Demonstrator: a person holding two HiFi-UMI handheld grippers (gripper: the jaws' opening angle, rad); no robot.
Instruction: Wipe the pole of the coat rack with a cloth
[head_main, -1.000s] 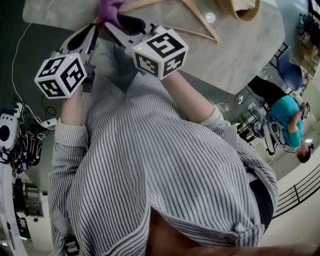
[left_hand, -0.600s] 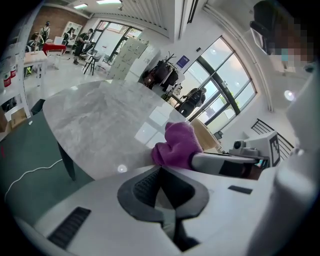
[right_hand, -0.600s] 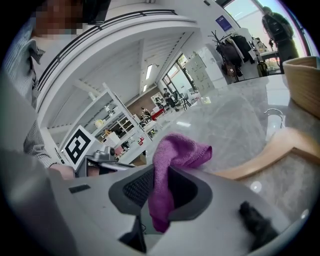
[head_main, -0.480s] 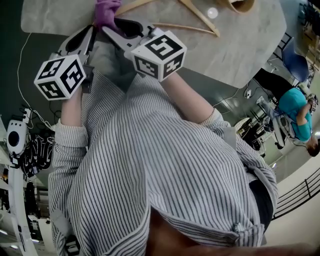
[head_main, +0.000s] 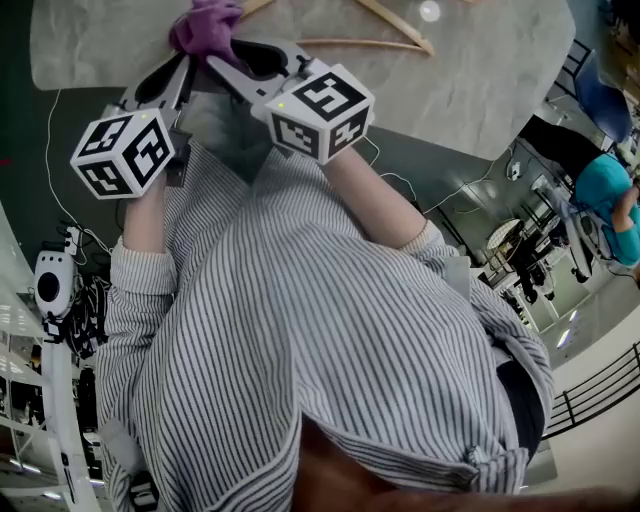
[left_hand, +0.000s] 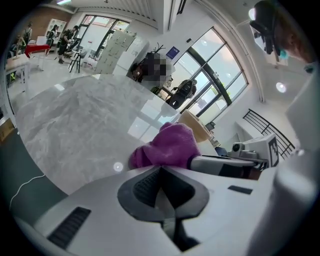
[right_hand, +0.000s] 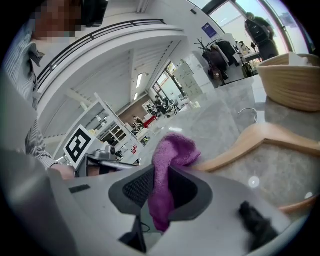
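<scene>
**Cloth pinched in the right gripper, left gripper closed on nothing**

The right gripper (right_hand: 161, 175) has its 2 jaws pressed together on a purple cloth (right_hand: 169, 156). A strip of the cloth hangs down between the dark pads, and the rest bunches up just past the tips. Close at its left side, the left gripper (left_hand: 161, 170) has its jaws together with nothing between them. The bunched cloth sits just beyond its tips, and I cannot tell whether it touches them. In the head view the 2 grippers point forward side by side and their tips nearly meet at the cloth. Their marker cubes, the right one (head_main: 322, 108) and the left one (head_main: 122, 150), sit at the near ends.

Under and ahead of both grippers lies a pale marble table (head_main: 480, 80), with the cloth over its near edge. Just beyond the right gripper and to its right, a wooden hanger (right_hand: 260, 140) lies flat on the table. 1 arm of the hanger runs up close to the cloth. Farther out on that side a light-coloured basket (right_hand: 292, 80) stands on the table.

Behind the grippers, a grey-and-white striped shirt (head_main: 330, 330) fills the lower half of the head view. Both forearms reach out of its sleeves to the grippers.

Well past the far edge of the table, the right gripper view shows a coat rack (right_hand: 218, 51) hung with dark garments. Its pole is too small to make out. Off to the right gripper's right, on the floor below, is a person in a teal top (head_main: 605, 195).
</scene>
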